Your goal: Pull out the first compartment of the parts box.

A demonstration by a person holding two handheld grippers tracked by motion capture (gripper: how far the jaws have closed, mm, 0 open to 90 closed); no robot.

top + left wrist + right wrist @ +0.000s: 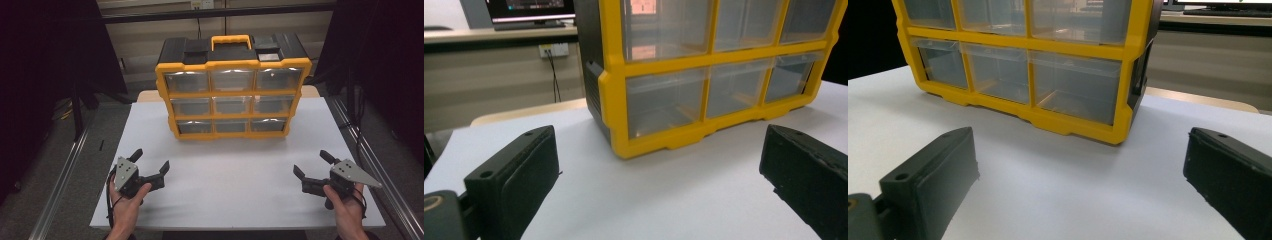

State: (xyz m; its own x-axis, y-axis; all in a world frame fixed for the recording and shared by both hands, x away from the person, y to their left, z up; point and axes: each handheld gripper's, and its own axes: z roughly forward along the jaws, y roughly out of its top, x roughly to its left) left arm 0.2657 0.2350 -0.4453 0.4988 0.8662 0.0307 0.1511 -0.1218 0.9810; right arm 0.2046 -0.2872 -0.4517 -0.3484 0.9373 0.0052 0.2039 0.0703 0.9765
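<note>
Left gripper (150, 161): near-left on the white table (225, 185), held in a hand (127, 202) entering from the near edge. Jaws spread wide, nothing between them, only bare table surface seen past them in the left gripper view. Pointed toward the far side, at the left half of the organizer. Grey three-cornered plate on top, cable looping near the wrist.

Drawer organizer (232, 95): yellow frame, black back and top, yellow carry handle (230, 40). Upright at the far middle of table, front facing the near side. Nine clear drawers in three rows of three, all pushed in. In the left gripper view, bottom-left drawer (664, 102) closest; contents not discernible through the plastic. In the right gripper view, bottom-right drawer (1075, 85) closest. Well apart from both grippers, untouched.

Right gripper (311, 165): near-right on table, held in the other hand (347, 210). Jaws likewise wide apart, empty, bare white surface between them. Aimed toward the right half of the organizer.

Surroundings: metal rails (60, 185) along both table sides, dark curtains left and right, monitor (529, 11) on a desk beyond the far edge.
</note>
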